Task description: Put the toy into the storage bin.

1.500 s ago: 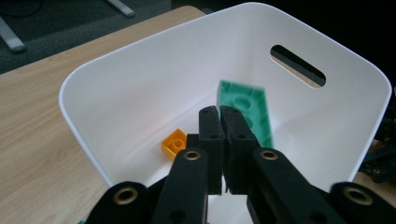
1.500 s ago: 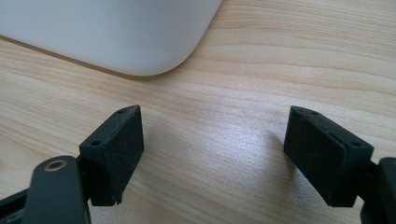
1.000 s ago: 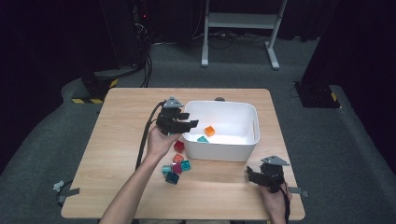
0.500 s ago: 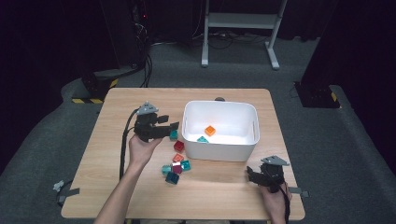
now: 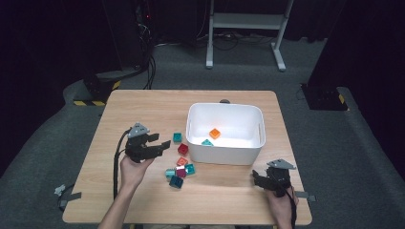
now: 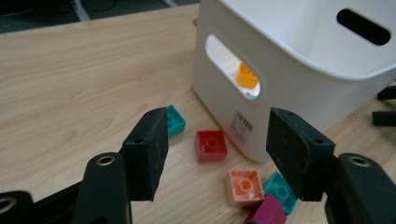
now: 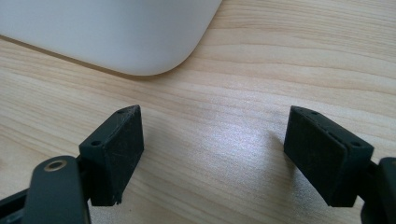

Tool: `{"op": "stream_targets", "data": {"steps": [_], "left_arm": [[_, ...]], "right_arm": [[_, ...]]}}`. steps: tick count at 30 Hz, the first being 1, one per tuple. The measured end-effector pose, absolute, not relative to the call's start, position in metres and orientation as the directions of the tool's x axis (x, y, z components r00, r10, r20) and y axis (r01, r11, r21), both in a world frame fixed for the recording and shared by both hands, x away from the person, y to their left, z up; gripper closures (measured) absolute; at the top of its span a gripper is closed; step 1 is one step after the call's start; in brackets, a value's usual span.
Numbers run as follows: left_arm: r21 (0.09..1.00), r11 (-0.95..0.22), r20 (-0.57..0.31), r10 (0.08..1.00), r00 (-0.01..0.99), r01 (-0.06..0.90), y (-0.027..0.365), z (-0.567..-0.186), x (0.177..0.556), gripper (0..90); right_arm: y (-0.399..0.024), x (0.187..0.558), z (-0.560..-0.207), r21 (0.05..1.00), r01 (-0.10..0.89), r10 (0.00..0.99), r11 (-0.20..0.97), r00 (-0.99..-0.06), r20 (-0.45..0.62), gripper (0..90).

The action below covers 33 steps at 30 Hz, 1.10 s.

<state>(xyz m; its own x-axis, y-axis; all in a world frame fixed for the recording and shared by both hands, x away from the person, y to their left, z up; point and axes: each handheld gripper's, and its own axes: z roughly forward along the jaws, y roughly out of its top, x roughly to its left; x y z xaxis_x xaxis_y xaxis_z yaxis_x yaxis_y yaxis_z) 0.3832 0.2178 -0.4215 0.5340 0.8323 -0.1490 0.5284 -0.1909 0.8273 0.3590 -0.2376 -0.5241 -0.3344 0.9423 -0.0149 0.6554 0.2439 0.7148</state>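
Observation:
A white tub point(image 5: 224, 155) stands right of the table's middle, with an orange brick point(image 5: 215, 133) and a teal brick point(image 5: 207, 142) inside. Loose bricks lie at its left front: teal point(image 5: 177, 137), red point(image 5: 183, 149), salmon point(image 5: 182, 161), magenta point(image 5: 180, 171) and dark blue point(image 5: 175, 182). My left gripper point(image 5: 165, 144) hovers left of them, pointing at the tub. Its jaws have just been opening and hold nothing. In the left gripper view the red brick point(image 6: 211, 145) lies beyond the gap. My right gripper point(image 5: 255, 179) rests open near the front right, by the tub's corner point(image 7: 116, 28).
The wooden table point(image 5: 143, 105) has bare wood at the back left and along the front edge. A black cable point(image 5: 116, 162) trails from the left gripper toward the person. Dark floor, a metal stand and cables lie beyond the table.
My left gripper has drawn back from the tub's left rim, moving left and lower to beside the loose bricks, with its jaws spread wider. The right gripper has stayed put.

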Motion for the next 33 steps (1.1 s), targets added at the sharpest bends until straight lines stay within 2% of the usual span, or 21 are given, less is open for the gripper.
{"op": "stream_targets", "data": {"steps": [16, 33], "left_arm": [[0.799, -0.161, -0.195, 0.842, 0.503, 0.579, 0.227, -0.464, 0.352, 37.2], [0.770, -0.207, -0.179, 0.838, 0.515, 0.604, 0.207, -0.493, 0.337, 36.0]], "right_arm": [[-0.238, 0.359, -0.524, 0.715, 0.656, 0.942, 0.244, -0.334, -0.015, 20.2], [-0.238, 0.359, -0.524, 0.715, 0.656, 0.942, 0.244, -0.334, -0.015, 20.2]]}}
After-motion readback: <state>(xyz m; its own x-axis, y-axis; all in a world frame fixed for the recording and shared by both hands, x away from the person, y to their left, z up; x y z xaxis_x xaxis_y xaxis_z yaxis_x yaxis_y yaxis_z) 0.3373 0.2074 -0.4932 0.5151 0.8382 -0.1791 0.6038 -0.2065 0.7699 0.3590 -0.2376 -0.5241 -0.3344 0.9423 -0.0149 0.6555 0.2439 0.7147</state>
